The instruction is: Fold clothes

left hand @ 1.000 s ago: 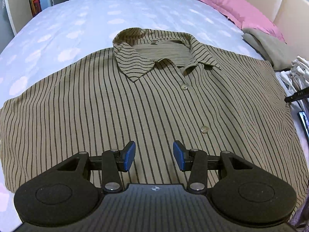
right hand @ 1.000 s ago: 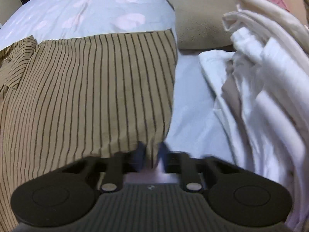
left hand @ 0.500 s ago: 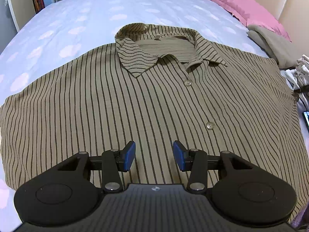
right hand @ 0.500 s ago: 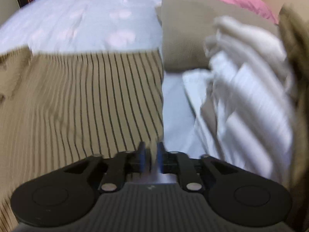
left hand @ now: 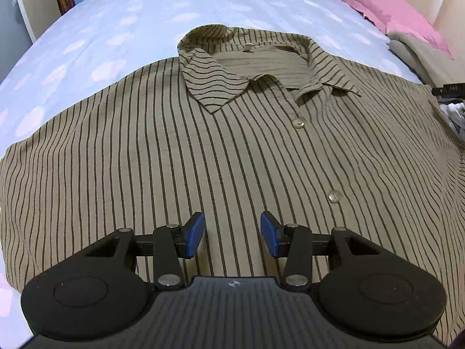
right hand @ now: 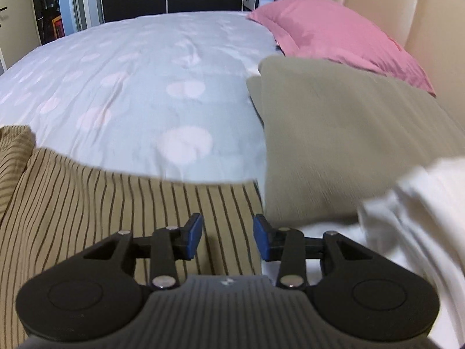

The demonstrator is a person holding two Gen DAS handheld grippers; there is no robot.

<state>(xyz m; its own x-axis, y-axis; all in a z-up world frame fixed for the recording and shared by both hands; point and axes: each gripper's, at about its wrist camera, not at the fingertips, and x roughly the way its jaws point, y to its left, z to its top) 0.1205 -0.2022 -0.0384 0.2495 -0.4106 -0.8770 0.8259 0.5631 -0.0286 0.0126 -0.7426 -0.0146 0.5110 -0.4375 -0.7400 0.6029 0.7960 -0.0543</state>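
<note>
Bed [left hand: 203, 5]: striped shirt [left hand: 145, 151] spread flat, front up, collar toward far edge. Folded olive cloth [right hand: 334, 133] and white pile [right hand: 412, 218] near headboard side. Left gripper [left hand: 232, 231] over shirt front, jaws apart, empty. Right gripper [right hand: 227, 237] above shirt's side edge, jaws apart, empty. Step: probably choosing grips before first fold. Next: pinch an edge.

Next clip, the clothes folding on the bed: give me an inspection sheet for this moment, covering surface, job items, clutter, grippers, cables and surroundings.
Surface: bed sheet, pale blue with pink spots.
Job's things: striped shirt spread flat, front up, collar away from the camera.
Clutter: pink pillow; folded olive cloth; white laundry pile at right.
Grippers: left gripper open above the shirt; right gripper open at the shirt's right edge, holding nothing.
Cables: nothing seen.
Surroundings: padded headboard.
</note>
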